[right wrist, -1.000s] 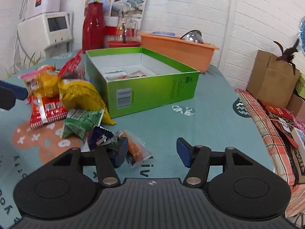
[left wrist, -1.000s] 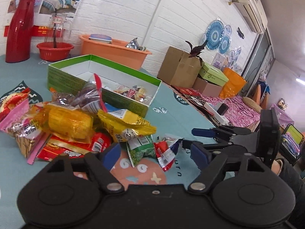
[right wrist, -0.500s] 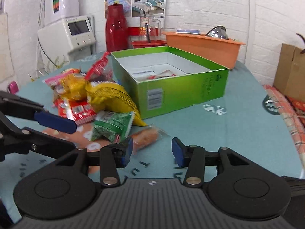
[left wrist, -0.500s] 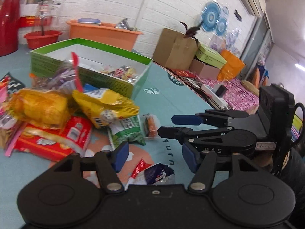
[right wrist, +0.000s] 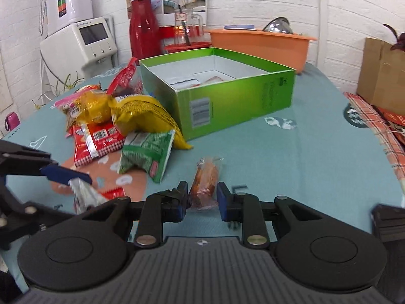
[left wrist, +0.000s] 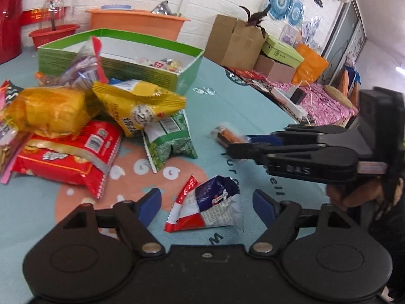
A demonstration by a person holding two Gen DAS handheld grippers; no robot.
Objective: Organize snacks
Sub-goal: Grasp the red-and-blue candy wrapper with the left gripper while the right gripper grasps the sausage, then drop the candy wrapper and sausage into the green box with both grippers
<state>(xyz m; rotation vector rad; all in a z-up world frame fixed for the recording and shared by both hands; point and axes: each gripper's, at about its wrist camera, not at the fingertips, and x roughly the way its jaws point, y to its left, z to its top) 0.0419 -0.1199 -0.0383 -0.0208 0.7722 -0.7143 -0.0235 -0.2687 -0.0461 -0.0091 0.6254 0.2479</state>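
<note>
An open green box (left wrist: 187, 76) (right wrist: 240, 101) stands on the teal tablecloth with a few small snacks inside. In front of it lies a pile of snack bags: yellow (left wrist: 136, 106), green (left wrist: 169, 139) and red (left wrist: 71, 152). A red, white and blue packet (left wrist: 205, 207) lies flat between the widely spread, opening jaws of my left gripper (left wrist: 207, 202); the pads are clear of it. My right gripper (right wrist: 201, 197) (left wrist: 236, 144) is closing its jaws on an orange snack stick in a clear wrapper (right wrist: 205, 182) (left wrist: 222, 134), with both pads against the wrapper.
An orange basin (right wrist: 260, 43), a red jug (right wrist: 144, 33) and a glass pitcher stand behind the box. A white appliance (right wrist: 83, 43) is at the back left. Cardboard boxes (left wrist: 238, 43) and a patterned cloth line the table's right side. A hand (left wrist: 354, 195) holds the right gripper.
The right jaws have narrowed onto the orange stick. The left gripper has sunk toward the table, and the red, white and blue packet now sits between its widened jaws.
</note>
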